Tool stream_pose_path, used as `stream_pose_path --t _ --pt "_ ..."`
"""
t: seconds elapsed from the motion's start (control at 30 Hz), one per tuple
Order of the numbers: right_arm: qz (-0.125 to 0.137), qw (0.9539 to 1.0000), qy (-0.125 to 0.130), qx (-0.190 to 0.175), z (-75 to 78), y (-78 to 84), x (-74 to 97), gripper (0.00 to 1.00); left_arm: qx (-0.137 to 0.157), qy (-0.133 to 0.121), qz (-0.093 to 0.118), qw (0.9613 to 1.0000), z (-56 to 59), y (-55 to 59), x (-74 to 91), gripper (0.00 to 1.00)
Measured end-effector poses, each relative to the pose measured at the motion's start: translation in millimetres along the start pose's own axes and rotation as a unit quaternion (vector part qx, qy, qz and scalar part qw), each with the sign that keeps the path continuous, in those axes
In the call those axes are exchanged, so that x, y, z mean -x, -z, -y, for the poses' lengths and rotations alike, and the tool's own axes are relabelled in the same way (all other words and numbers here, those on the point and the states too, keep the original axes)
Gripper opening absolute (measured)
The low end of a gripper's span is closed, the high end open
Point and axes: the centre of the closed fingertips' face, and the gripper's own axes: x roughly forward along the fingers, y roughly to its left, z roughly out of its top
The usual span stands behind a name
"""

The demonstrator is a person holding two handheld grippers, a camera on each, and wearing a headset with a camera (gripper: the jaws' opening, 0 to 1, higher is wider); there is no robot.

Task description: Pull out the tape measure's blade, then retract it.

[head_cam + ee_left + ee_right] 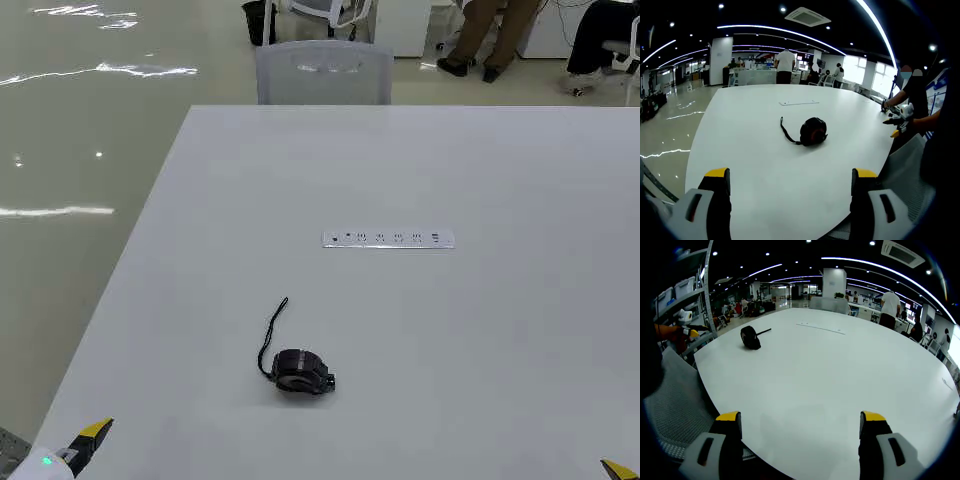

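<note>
One tape measure (pixel 300 373) lies on the white table (pixel 480 340), its strap (pixel 272 330) stretched toward the power strip (pixel 388 239). Left gripper (pixel 791 174) and right gripper (pixel 800 416) are held low at the near table edge, well apart from the tape measure, both with jaws wide apart and holding nothing.

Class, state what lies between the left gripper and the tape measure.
Nothing: bare white table runs from the left gripper to the tape measure, seen in the left gripper view.

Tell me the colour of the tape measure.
Tape measure: black with an orange patch, clearest in the left gripper view.
</note>
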Motion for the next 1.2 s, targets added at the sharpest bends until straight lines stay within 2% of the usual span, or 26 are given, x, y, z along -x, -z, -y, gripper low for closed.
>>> stream_pose_path --t 0.17,0.37,0.63,0.77,0.83,0.9,1.2 --pt "0.001 1.0000 -0.004 0.002 1.1 2.3 0.3 1.00 0.003 -0.007 -0.001 1.0000 -7.9 4.1 1.1 0.99" --pt "0.000 1.0000 -0.002 0.002 7.2 4.1 -1.1 1.00 0.006 -0.009 -0.003 0.9999 -7.7 3.9 0.4 0.99" --pt "-0.004 1.0000 -0.004 0.006 2.9 5.7 -4.4 1.00 0.006 -0.005 -0.005 1.0000 -17.0 11.1 -0.5 0.99" --pt "-0.006 1.0000 -0.003 0.007 1.6 5.9 -4.6 1.00 0.006 -0.002 -0.010 0.9999 -8.5 12.3 -1.7 0.99" --pt "-0.007 0.9999 -0.003 0.007 1.6 6.3 -4.2 1.00 0.004 0.000 -0.012 0.9999 -2.2 8.5 -1.1 0.99" --pt "-0.008 0.9999 -0.003 0.007 1.3 6.2 -3.8 1.00 0.004 0.000 -0.012 0.9999 -5.6 10.9 -1.1 0.99" --pt "-0.009 0.9999 -0.004 0.010 3.0 5.2 -4.2 1.00 0.004 0.001 -0.012 0.9999 -3.9 7.5 -1.8 0.99"
